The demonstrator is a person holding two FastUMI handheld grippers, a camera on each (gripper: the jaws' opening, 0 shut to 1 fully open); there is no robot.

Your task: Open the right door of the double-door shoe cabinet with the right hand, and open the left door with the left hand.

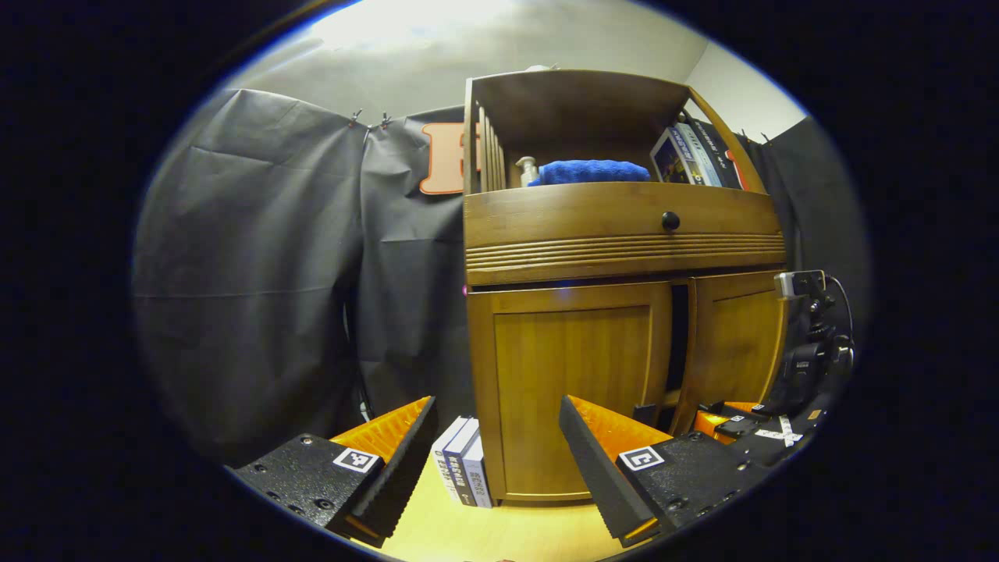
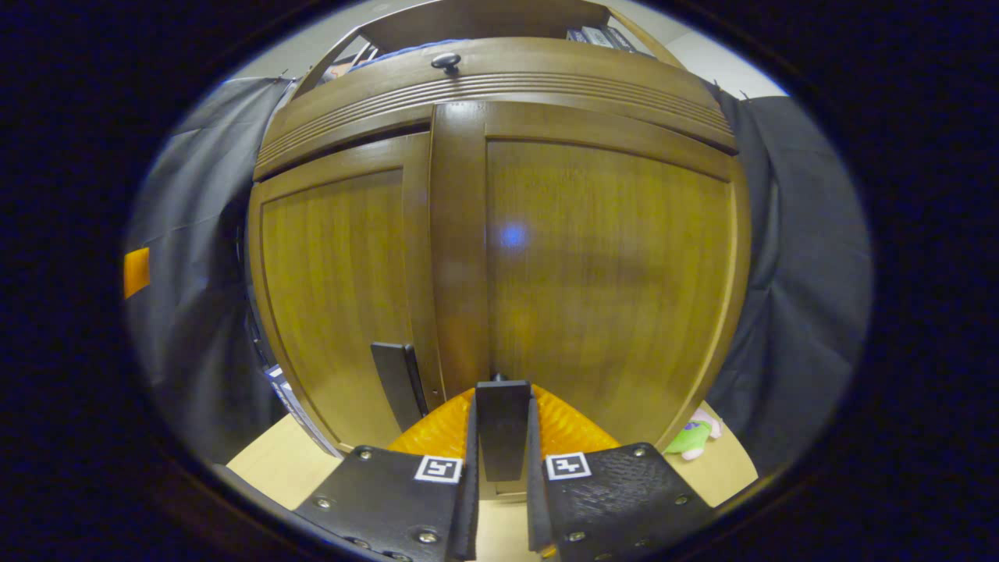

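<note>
Clamping right door handle [image 2: 503, 429]; left gripper [image 1: 497, 449] spread.

Dark cloth walls [image 1: 257, 265], pale ceiling [image 1: 437, 39] above.

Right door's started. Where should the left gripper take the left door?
Grip the left door's handle, the upright dark bar low on its inner edge. Come straight from the front, open left gripper fingers either side of it; it's narrow and stands proud.

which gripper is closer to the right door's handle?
Right. The right gripper is clamped on the right door's handle; the left gripper hangs open, back in front of the left door.
</note>
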